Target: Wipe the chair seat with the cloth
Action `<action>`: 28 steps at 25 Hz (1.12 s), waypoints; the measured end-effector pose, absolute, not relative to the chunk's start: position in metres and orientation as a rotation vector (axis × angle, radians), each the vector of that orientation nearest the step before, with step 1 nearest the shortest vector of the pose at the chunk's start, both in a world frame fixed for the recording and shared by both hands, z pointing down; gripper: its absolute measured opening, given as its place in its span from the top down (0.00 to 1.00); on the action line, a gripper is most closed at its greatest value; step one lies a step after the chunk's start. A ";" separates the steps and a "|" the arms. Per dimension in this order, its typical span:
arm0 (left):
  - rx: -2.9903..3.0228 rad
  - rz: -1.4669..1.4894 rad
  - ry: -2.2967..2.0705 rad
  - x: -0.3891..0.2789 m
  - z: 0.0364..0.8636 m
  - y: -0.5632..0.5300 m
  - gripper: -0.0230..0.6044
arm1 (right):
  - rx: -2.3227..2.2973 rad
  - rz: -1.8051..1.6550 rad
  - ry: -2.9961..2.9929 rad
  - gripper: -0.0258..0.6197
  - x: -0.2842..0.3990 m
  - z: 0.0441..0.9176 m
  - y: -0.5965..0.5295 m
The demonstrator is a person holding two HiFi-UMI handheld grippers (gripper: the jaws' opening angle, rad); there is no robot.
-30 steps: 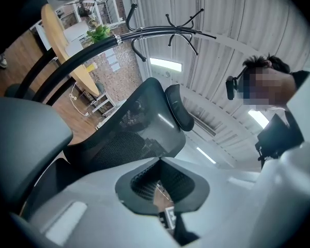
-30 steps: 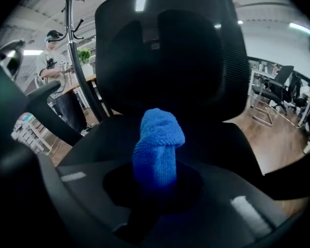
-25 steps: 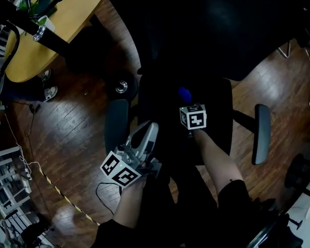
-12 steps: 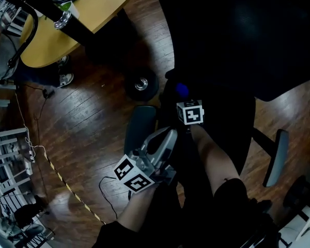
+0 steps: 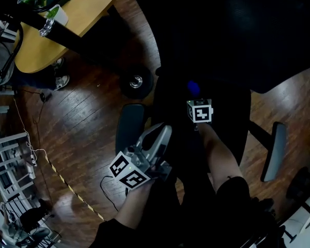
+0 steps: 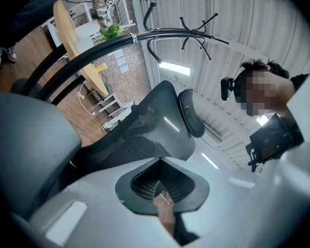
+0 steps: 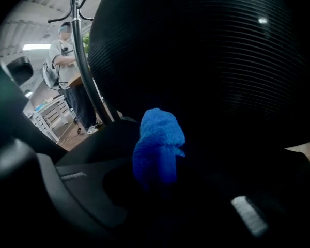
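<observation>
A black office chair fills the middle of the head view, with its seat (image 5: 225,118) below the dark backrest. My right gripper (image 5: 195,94) is shut on a blue cloth (image 5: 193,87) and holds it down on the seat's left part. In the right gripper view the cloth (image 7: 157,146) sticks out of the right gripper (image 7: 160,177) before the ribbed backrest (image 7: 206,61). My left gripper (image 5: 163,130) hovers beside the left armrest (image 5: 129,128). Its jaws (image 6: 161,161) look shut with nothing in them, pointing up at the mesh backrest (image 6: 144,133).
A wooden table (image 5: 77,19) stands at the upper left, with a chair caster (image 5: 136,80) and a person's shoes (image 5: 61,80) near it. The right armrest (image 5: 274,151) juts out. Striped tape (image 5: 67,187) and a cable cross the wood floor. A coat rack (image 6: 160,32) stands behind.
The right gripper has slid the cloth leftward over the seat and then back to the right. The left gripper has stayed beside the left armrest.
</observation>
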State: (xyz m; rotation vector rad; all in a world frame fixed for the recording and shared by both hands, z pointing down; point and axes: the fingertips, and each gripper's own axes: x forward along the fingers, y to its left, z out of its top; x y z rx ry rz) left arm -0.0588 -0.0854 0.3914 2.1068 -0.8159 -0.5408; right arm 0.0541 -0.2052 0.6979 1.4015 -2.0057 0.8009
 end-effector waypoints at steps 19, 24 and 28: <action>2.166 -0.448 -0.779 -0.021 0.389 -0.081 0.96 | 1.772 0.851 -1.661 0.90 0.301 0.673 -0.135; 2.174 -0.447 -0.768 -0.016 0.388 -0.076 0.96 | 1.769 0.837 -1.684 0.90 0.302 0.669 -0.137; 2.172 -0.458 -0.770 -0.019 0.386 -0.073 0.96 | 1.772 0.775 -1.702 0.90 0.294 0.662 -0.137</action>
